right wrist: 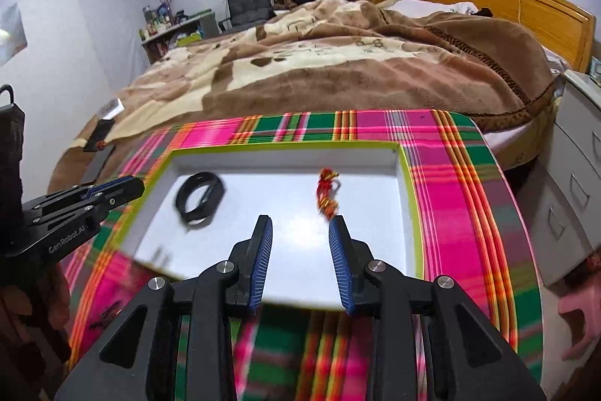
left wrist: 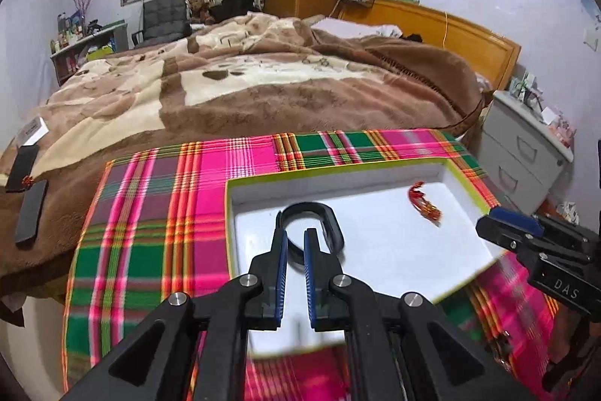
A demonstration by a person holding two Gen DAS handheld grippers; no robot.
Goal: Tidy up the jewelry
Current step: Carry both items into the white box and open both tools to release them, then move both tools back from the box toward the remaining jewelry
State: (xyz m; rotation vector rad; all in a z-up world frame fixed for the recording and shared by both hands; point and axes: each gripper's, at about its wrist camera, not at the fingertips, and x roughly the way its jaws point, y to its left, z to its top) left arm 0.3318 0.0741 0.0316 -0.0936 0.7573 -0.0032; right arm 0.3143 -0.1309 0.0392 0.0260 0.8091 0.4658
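While both grippers — left (left wrist: 295, 232), right (right wrist: 300, 218) — hover parted and empty, one tray (right wrist: 408, 198) holds two pieces: black bracelet (right wrist: 201, 198), red-gold bracelet (right wrist: 327, 190).

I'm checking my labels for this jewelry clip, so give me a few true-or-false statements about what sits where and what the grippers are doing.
1. The black bracelet lies inside the white tray. True.
2. The red and gold ornament lies on the plaid cloth outside the tray. False: it is in the tray, apart from the bracelet.
3. The right gripper is shut on the ornament. False: its jaws stand open, and the ornament lies just beyond the right fingertip.
4. The left gripper points at the bracelet with a gap between its fingers. True.
5. The tray rests on the plaid cloth. True.
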